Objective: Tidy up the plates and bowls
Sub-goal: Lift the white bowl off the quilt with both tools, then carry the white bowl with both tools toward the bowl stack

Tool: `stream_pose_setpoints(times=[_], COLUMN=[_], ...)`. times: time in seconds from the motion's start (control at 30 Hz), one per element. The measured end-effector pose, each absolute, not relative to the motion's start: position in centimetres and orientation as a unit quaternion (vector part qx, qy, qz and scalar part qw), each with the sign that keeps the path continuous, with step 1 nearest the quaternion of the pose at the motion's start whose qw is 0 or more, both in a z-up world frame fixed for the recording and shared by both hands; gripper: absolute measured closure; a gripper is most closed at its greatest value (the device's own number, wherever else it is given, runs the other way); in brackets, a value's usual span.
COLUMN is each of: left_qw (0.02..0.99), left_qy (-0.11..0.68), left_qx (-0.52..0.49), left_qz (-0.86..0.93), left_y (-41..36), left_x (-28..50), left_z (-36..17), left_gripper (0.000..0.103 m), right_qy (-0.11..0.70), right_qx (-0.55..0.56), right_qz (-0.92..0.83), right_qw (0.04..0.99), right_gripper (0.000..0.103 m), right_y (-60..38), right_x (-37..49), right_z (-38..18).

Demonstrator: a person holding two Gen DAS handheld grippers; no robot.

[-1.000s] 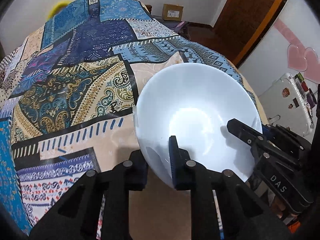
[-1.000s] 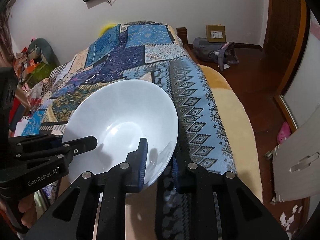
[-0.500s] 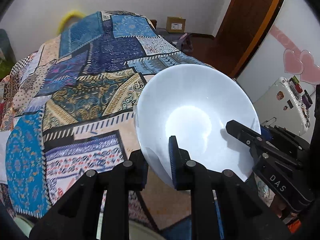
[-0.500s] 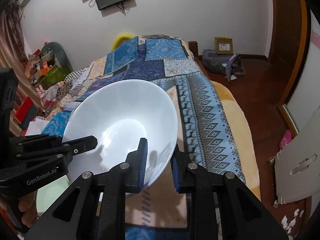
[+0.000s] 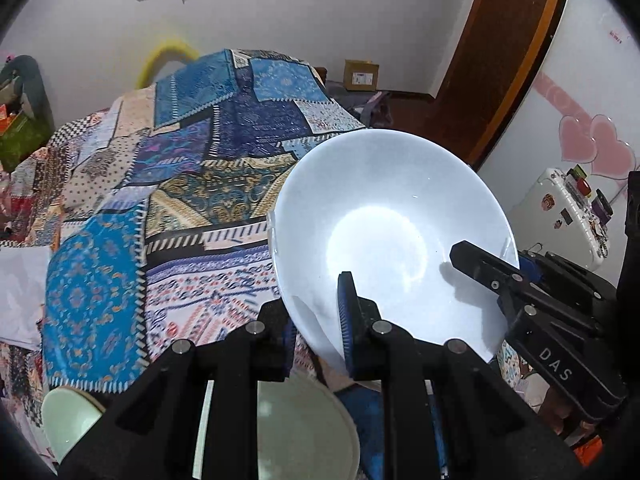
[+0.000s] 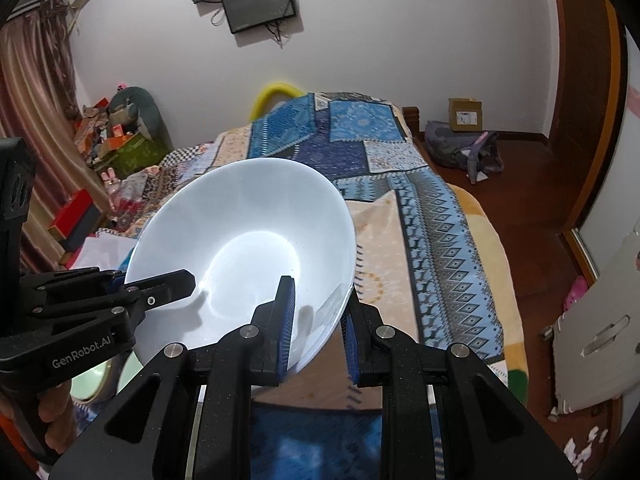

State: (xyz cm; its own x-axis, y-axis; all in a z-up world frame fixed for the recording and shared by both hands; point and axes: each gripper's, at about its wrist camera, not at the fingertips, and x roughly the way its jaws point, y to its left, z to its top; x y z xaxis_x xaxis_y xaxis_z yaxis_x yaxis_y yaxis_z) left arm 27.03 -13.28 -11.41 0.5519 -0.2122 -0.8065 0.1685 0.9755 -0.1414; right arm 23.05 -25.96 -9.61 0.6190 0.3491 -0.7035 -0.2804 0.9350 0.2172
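Observation:
A large white bowl [image 5: 392, 236] hangs tilted in the air above the bed, held from two sides. My left gripper [image 5: 316, 320] is shut on its near-left rim, one pad inside the bowl and one outside. The right gripper [image 5: 480, 264] clamps the rim on the bowl's right side. In the right wrist view the same bowl [image 6: 244, 248] has my right gripper [image 6: 318, 312] shut on its near-right rim, and the left gripper [image 6: 160, 284] bites the left rim. Below the bowl lie a pale green plate [image 5: 304, 432] and a smaller pale green dish [image 5: 68, 420].
A patchwork bedspread [image 5: 200, 184] covers the bed under the bowl. Floor to the right holds a bag [image 6: 460, 148] and a cardboard box [image 6: 464, 114]. Clutter [image 6: 116, 140] piles by the curtain on the left. A white stickered case [image 5: 568, 216] stands right.
Both grippers have risen with the bowl still clamped between them. More of the bed and wall shows, and the pale green dishes have come into view beneath.

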Motion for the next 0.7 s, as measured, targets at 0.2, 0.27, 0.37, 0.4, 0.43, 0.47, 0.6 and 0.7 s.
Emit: stream_pose_setpoints(times=[0.2,0.27,0.37,0.4,0.43,0.47,0.6,0.7], left_qw=[0.885,0.886,0.889,0.889,0.89,0.89,0.891,0.892], left_qy=[0.454,0.452,0.448,0.447,0.446,0.446,0.445,0.444], left_qx=[-0.033,-0.035,-0.039,-0.04,-0.042,-0.043,-0.049,-0.053], left_qz=[-0.099,-0.095,-0.089,-0.088,-0.086,-0.084,-0.076,-0.068], left_y=[-11.3,-10.6,-9.3,-9.0,-8.6,-8.1,-6.4,-4.8], left_x=[24.5,23.8,22.6,22.3,22.0,21.7,20.2,19.2], left_z=[-10.3,-10.0,-9.6,-9.5,-9.5,-9.4,-9.3,-9.4], left_gripper=[0.085,0.085,0.085,0.085,0.085,0.085,0.085,0.085], right_qy=[0.395,0.394,0.393,0.393,0.393,0.393,0.395,0.396], right_qx=[0.039,0.038,0.036,0.035,0.034,0.033,0.026,0.02], right_qz=[0.187,0.192,0.198,0.201,0.203,0.205,0.217,0.227], right_qw=[0.899,0.898,0.897,0.897,0.896,0.896,0.892,0.89], right_gripper=[0.083,0.083,0.083,0.083,0.083,0.083,0.083,0.083], right_y=[-24.1,-23.3,-22.4,-21.9,-21.5,-21.1,-19.2,-17.9], right_x=[21.5,21.1,20.4,20.2,20.1,19.9,19.3,18.9], right_z=[-9.2,-9.1,-9.0,-9.0,-9.0,-9.0,-9.0,-9.1])
